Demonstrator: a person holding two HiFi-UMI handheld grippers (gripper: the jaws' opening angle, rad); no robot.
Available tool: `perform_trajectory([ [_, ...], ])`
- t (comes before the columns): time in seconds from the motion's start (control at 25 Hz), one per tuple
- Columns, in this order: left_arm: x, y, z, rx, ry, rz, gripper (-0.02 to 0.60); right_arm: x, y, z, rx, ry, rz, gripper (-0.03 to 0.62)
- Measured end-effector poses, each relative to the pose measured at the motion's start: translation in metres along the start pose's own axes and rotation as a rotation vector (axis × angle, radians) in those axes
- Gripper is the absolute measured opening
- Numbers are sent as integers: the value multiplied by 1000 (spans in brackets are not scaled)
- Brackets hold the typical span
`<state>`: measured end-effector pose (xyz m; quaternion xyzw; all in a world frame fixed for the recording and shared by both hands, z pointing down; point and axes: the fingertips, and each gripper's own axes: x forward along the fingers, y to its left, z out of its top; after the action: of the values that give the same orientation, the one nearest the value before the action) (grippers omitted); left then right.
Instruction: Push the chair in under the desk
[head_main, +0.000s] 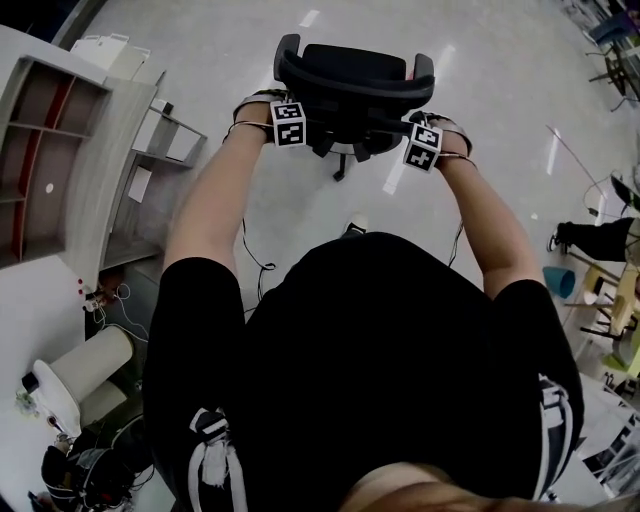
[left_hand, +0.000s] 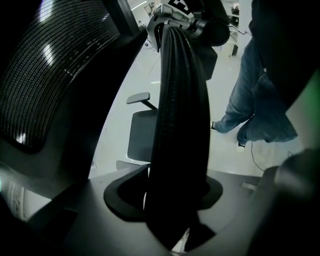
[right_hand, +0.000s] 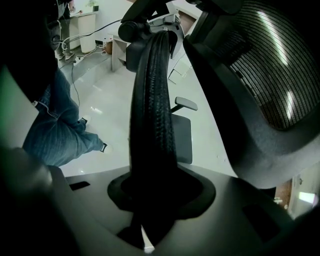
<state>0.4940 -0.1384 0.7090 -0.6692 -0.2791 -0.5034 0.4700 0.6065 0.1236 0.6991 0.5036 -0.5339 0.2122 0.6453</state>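
Status: grip made, push not completed. I have the chair (head_main: 352, 85) standing on open floor (head_main: 300, 230) straight ahead of me, its back toward me and its seat facing away. The left gripper (head_main: 292, 118) and the right gripper (head_main: 420, 140) sit at opposite ends of the top rim of the backrest. In the left gripper view the ribbed black rim (left_hand: 180, 125) runs up from between the jaws, which are closed on it, and the other gripper shows at its far end. The right gripper view gives the same finding: jaws clamped on the rim (right_hand: 152, 110), with the mesh panel (right_hand: 260, 65) just beside it. Both holds look seated. The only candidate desk I can identify is the white top (head_main: 25, 300) at the left edge of the head view, next to a shelf unit (head_main: 50, 150). The chair is well apart from it and does not face it. I judge the task to be at an early stage: the chair is held but nothing of it is under any desk. What is left is to steer it round, roll it to the desk and slide the seat under. Cables (head_main: 255, 262) lie on the floor near the route and could catch the castors.
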Motion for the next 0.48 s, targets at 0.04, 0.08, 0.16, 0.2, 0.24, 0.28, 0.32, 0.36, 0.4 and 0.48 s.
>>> perform_trajectory([
  [0.04,-1,-5,-7,-7,3,2,195,0,3,8,-8,-5,-1,109],
  [0.08,-3,-10,-14,-15,6,3,195,0,5,15,-16,-10,-2,109],
  [0.16,-7,-22,-27,-33,13,2,195,-1,11,27,-32,-17,0,109],
  [0.2,-10,-28,-33,-42,17,2,195,-2,14,33,-41,-21,2,109],
  [0.24,-13,-34,-39,-52,21,2,195,-3,18,40,-52,-25,3,109],
  [0.28,-16,-40,-45,-63,25,3,195,-4,20,46,-63,-30,3,109],
  [0.32,-19,-46,-51,-73,28,4,193,-5,22,52,-73,-34,3,109],
  [0.36,-21,-52,-56,-85,31,5,193,-6,25,58,-84,-39,4,109],
  [0.4,-24,-57,-61,-96,34,6,192,-6,27,63,-94,-43,4,109],
  [0.48,-29,-69,-69,-120,42,10,189,-7,30,73,-113,-50,7,109],
])
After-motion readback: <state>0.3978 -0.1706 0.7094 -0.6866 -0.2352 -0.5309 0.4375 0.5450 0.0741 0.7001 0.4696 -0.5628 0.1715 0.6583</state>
